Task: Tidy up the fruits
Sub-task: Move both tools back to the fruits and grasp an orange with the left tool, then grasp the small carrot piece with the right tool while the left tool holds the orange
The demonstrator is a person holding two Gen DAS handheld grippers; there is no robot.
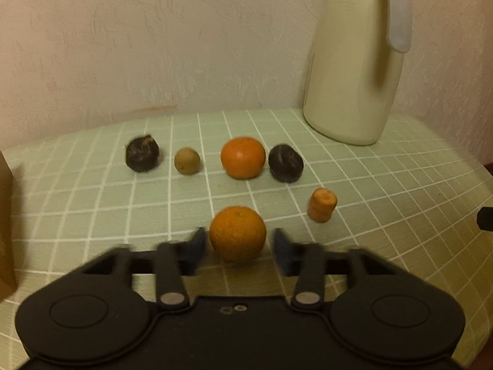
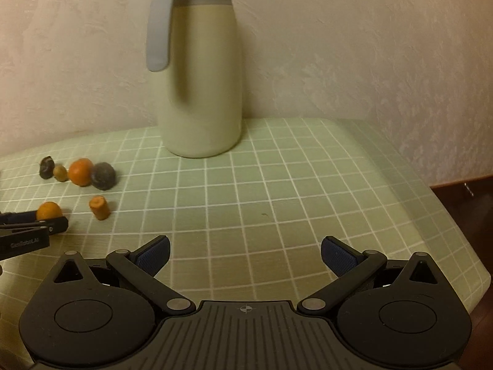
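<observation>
**Left tool closing in on the near orange**

In the left wrist view, the near orange sits on the green checked bench just below the middle of the frame, between the blue pads of the left tool. The fingers are blurred; the left pad looks right at the peel while a narrow gap shows on the right, so the tool brackets the fruit without a clear pinch. Above it, across the middle of the frame, runs a row: a dark fruit, a small brown fruit, a second orange and another dark fruit just beside it. A carrot stub stands upright to the right, and a cream jug fills the upper right.

The orange should be fairly light, firm but slightly yielding, with a dimpled skin that grips well. Being round, it may roll or squirt forward if pinched off-centre, so the pads belong on its widest band, level on both sides, with modest squeeze to avoid bruising.

In the right wrist view, the right tool is spread wide over bare bench at the bottom, holding nothing.
</observation>
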